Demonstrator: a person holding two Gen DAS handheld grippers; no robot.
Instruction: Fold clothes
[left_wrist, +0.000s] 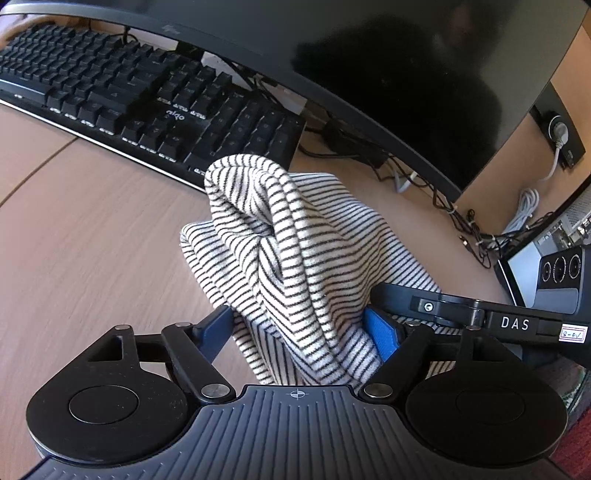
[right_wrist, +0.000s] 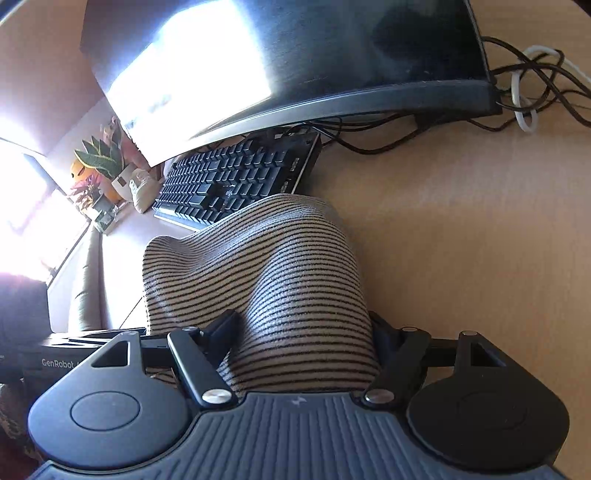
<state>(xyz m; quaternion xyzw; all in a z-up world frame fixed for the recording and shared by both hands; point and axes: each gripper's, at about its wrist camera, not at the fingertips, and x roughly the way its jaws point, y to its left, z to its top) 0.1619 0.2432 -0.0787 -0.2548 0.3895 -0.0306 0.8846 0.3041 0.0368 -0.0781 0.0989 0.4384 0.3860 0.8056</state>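
Left wrist view shows the left gripper (left_wrist: 299, 328) closed on a bunched part of the striped garment (left_wrist: 291, 236), with cloth filling the gap between its blue pads; the garment stands up in a loose hump at the centre of the frame, probably because it is lifted for a fold. At the lower right of this view the right gripper's body reaches in, close beside the cloth. Right wrist view shows the right gripper (right_wrist: 303, 332) clamped on the same striped garment (right_wrist: 266, 266); two holds should keep the edge straight while it is carried.

For room: the wooden desk (left_wrist: 92, 229) is bare at the left of the left wrist view, so this side looks best for laying down; the keyboard (left_wrist: 147, 96) and the monitor (left_wrist: 369, 59) stand near behind the cloth, and cables (left_wrist: 436, 192) lie at the right, where a trailing hem could catch.
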